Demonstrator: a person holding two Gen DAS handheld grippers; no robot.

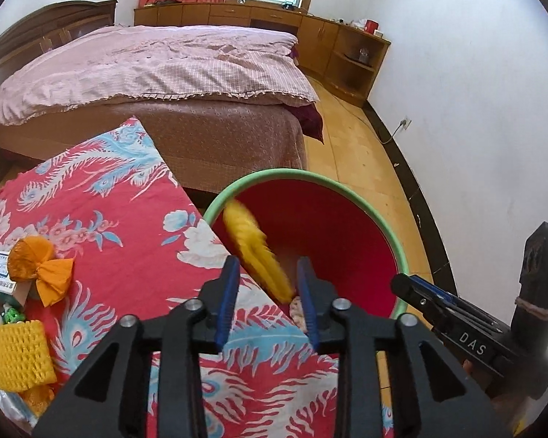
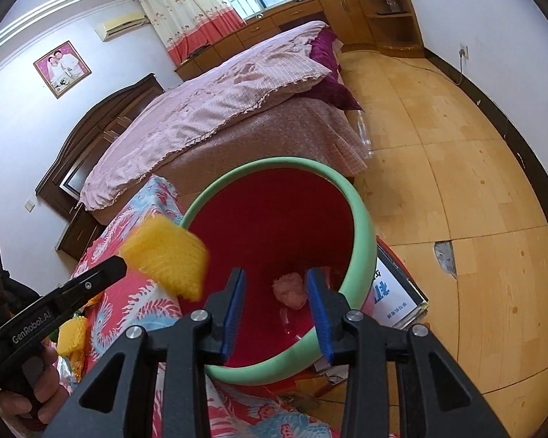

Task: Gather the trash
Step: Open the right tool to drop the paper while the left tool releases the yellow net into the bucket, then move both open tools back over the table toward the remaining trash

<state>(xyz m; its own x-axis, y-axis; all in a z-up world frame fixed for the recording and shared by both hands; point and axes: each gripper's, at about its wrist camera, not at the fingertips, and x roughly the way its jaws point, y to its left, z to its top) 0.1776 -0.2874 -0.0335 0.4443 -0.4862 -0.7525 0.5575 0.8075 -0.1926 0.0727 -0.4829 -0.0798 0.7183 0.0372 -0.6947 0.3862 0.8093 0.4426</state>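
one red bin (image 1: 354, 233), two yellow foam nets (image 1: 254, 244) (image 1: 20, 354), two hand-held grippers (image 1: 268, 281) (image 2: 276, 299)

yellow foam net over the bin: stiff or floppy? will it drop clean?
The foam net looks light and springy: open mesh, holding its shape. It's motion-blurred at the bin rim, left gripper open, so probably falling. Being so light, it may drift or catch the rim.

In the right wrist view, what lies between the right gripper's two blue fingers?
Between the right gripper fingers lies a pink crumpled wad at the bottom of the red bin; the yellow foam net is off left.
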